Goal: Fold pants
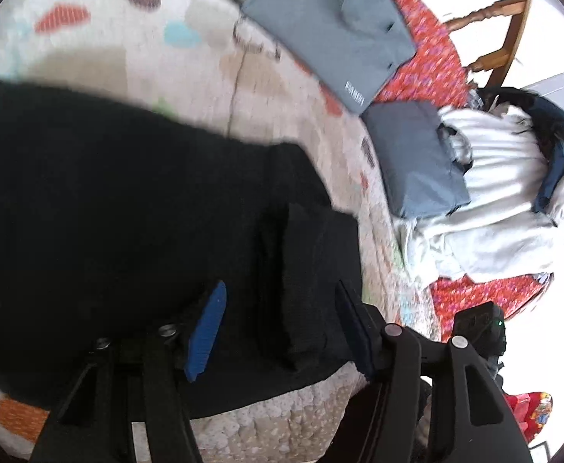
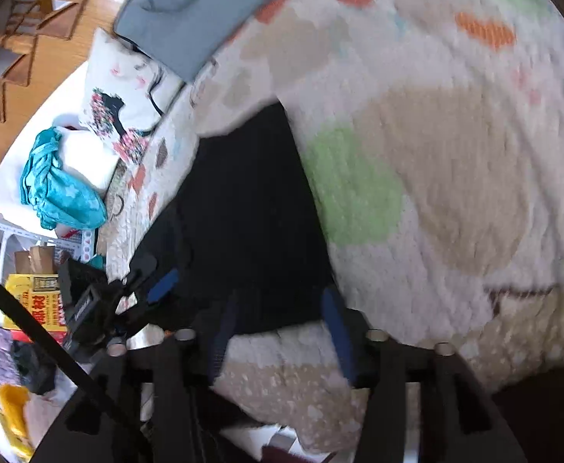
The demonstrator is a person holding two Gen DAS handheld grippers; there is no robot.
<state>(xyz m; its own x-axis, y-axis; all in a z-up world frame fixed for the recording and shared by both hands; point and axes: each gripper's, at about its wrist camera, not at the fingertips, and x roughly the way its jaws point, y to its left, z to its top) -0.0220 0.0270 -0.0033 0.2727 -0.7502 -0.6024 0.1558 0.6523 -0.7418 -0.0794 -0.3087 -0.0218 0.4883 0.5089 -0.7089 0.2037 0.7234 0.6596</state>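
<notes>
Left wrist view, left to right:
- Black knit pants (image 1: 108,200) spread over most of the pastel-spotted fuzzy blanket (image 1: 147,58). Probably laid flat there so that creases land straight.
- Left gripper (image 1: 278,328) hangs low over the near right edge of the cloth, jaws roughly half apart. Straddles a doubled-over ridge of fabric, pads clear of it on both sides, nothing clamped. Looks lined up to pinch that ridge for the next fold.
- Further right: two folded grey garments (image 1: 328,27), parked off the work area, likely finished. Beyond those, a heap of white laundry (image 1: 505,193), likely the queue.

Right wrist view, left to right:
- Left gripper's blue pad (image 2: 162,285) shows at the left side of the dark cloth, so both tools work the same near end.
- Right gripper (image 2: 280,332) sits at the near hem, jaws about half open, blanket visible between the pads, no cloth gripped.

Pants: matte black, thick, ribbed-looking weave, blurred. Narrow strip in this view, so judged already halved lengthwise, with cross-folds still to do. Heavy enough to stay where dropped.
</notes>
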